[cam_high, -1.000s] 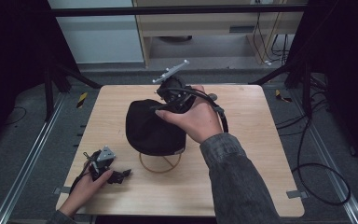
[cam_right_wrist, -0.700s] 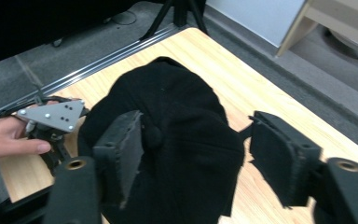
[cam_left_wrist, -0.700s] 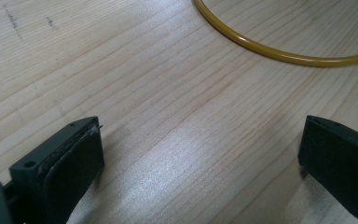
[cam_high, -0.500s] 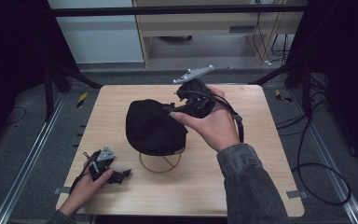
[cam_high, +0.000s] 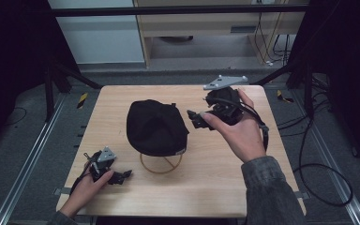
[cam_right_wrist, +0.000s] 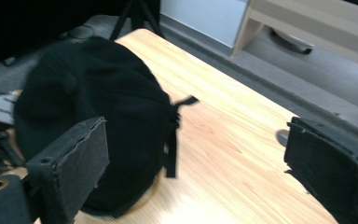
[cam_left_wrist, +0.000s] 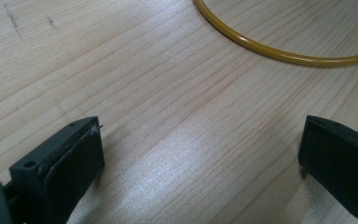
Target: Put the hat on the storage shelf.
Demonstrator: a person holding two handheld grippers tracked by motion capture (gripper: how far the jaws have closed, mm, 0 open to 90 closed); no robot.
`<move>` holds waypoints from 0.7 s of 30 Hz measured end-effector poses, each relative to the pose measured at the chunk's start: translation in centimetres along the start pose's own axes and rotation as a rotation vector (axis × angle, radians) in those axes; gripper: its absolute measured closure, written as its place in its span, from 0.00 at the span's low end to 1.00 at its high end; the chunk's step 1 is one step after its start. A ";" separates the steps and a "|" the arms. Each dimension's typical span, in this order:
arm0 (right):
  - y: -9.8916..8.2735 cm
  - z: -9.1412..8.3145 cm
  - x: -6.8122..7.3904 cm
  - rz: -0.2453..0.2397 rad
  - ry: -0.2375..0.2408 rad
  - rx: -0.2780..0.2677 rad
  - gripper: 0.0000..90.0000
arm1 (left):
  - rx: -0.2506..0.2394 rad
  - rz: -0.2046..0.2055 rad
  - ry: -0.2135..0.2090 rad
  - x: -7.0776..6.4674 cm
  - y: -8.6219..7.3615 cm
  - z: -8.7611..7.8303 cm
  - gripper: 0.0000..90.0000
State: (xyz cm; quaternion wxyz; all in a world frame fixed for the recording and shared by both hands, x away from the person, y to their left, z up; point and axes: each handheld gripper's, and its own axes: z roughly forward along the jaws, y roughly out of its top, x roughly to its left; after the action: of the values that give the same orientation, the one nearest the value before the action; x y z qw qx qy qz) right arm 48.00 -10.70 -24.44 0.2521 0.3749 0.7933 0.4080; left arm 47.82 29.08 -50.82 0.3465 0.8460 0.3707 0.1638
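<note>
Cap: black cap (cam_high: 155, 126) sits on a yellow wire stand (cam_high: 161, 163) at the middle of the wooden table (cam_high: 272, 187), crown up.
Cap axis: long axis runs from about 11 o'clock to 5 o'clock in the high view; which end is the front I cannot tell. A small black strap (cam_right_wrist: 182, 101) sticks out at its far edge.
Stand: its ring base shows below the cap's 6 o'clock edge, flat on the wood (cam_left_wrist: 279, 53).
Right gripper: right gripper (cam_high: 198, 119) is held above the table at the cap's 3 o'clock, just beside it and apart from it, jaws spread wide, nothing between them, pointing toward the cap (cam_right_wrist: 93, 126).
Left gripper: left gripper (cam_high: 122, 176) rests low at the table's 7 o'clock corner, well apart from the cap, jaws spread over bare wood, aimed toward the ring.
</note>
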 end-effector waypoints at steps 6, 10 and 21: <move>-2.5 -1.3 -0.8 0.029 -0.032 -0.010 0.06 | -0.002 -0.003 0.002 0.0 0.0 0.0 0.00; -4.1 -2.3 -1.2 0.030 -0.061 -0.001 0.05 | -0.002 -0.007 0.003 0.0 0.0 0.0 0.00; -10.1 -2.1 -3.2 0.116 -0.139 -0.002 0.08 | 0.000 -0.008 0.004 -0.1 0.0 0.0 0.00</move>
State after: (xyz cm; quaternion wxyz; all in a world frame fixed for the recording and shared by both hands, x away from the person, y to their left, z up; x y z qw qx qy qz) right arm 44.48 -18.13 -31.43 0.2829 0.4475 0.7505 0.3955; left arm 47.79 29.02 -50.84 0.3464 0.8442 0.3748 0.1642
